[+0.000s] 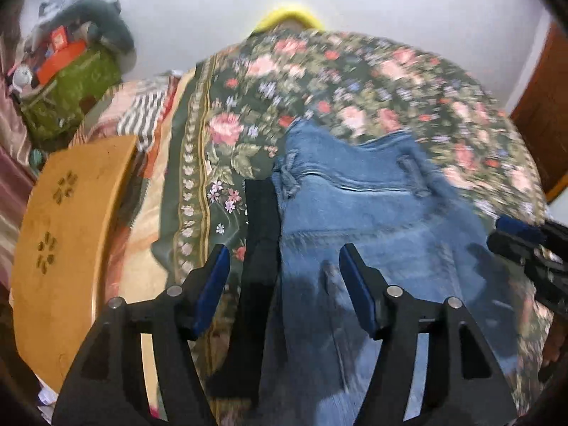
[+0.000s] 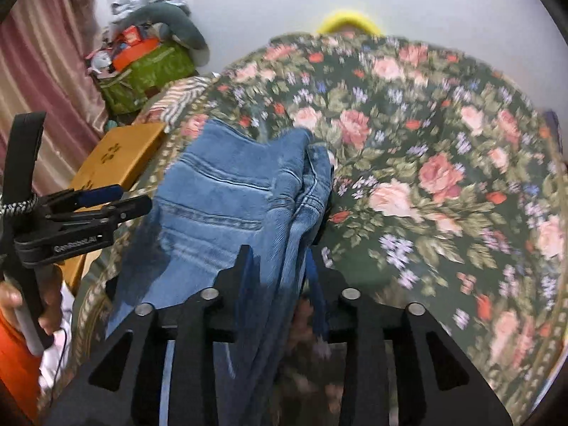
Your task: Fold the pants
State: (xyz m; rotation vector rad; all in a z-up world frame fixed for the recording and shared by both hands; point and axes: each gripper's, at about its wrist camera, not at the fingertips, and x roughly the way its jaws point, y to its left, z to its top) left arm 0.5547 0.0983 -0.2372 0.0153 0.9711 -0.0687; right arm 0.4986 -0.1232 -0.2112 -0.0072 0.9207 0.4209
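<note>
Blue denim pants lie on a floral bedspread, waistband toward the far side. My left gripper is open above the pants' left edge, holding nothing; a black strip of cloth lies between its fingers. In the right wrist view the pants hang bunched, and my right gripper is shut on their right edge fold. The left gripper also shows there, at the left. The right gripper shows at the right edge of the left wrist view.
A wooden footboard stands left of the bed. A green bag piled with clothes and boxes sits at the far left. Pink curtains hang on the left. A yellow object lies past the bed's far edge.
</note>
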